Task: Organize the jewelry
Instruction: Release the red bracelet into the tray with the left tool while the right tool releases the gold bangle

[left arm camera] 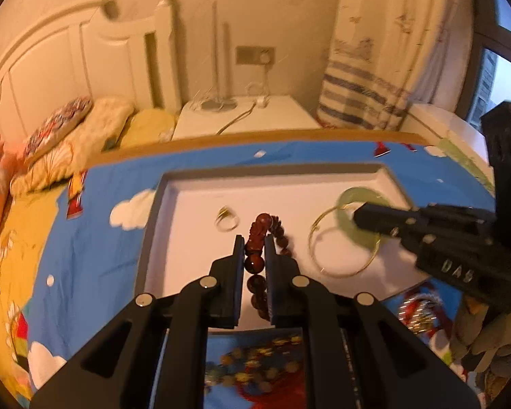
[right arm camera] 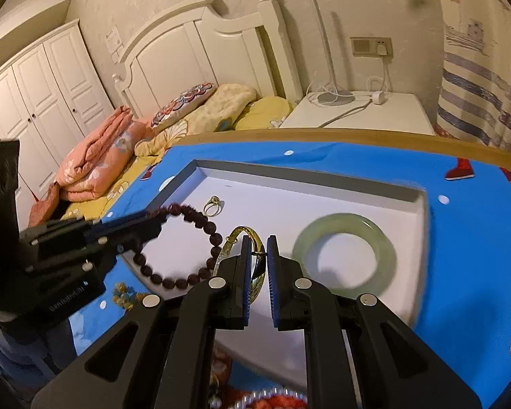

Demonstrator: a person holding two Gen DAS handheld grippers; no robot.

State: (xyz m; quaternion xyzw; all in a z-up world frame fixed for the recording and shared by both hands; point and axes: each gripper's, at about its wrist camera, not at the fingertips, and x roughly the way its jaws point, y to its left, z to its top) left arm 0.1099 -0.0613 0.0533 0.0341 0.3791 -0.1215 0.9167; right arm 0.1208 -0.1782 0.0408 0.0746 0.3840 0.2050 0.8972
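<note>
Left gripper (left arm camera: 254,238) points steeply down, jaws clamped tight on the beads (left arm camera: 255,262). Right gripper (right arm camera: 258,240) angles down too — jaws nearly closed, pinching the gold bangle (right arm camera: 259,272), it seems — and a gloved hand (left arm camera: 487,337) shows behind it.

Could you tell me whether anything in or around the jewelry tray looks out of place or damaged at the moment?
Nothing looks damaged. A beaded strand and a pearl strand lie on the blue cloth outside the white tray, while other pieces are inside it.
</note>
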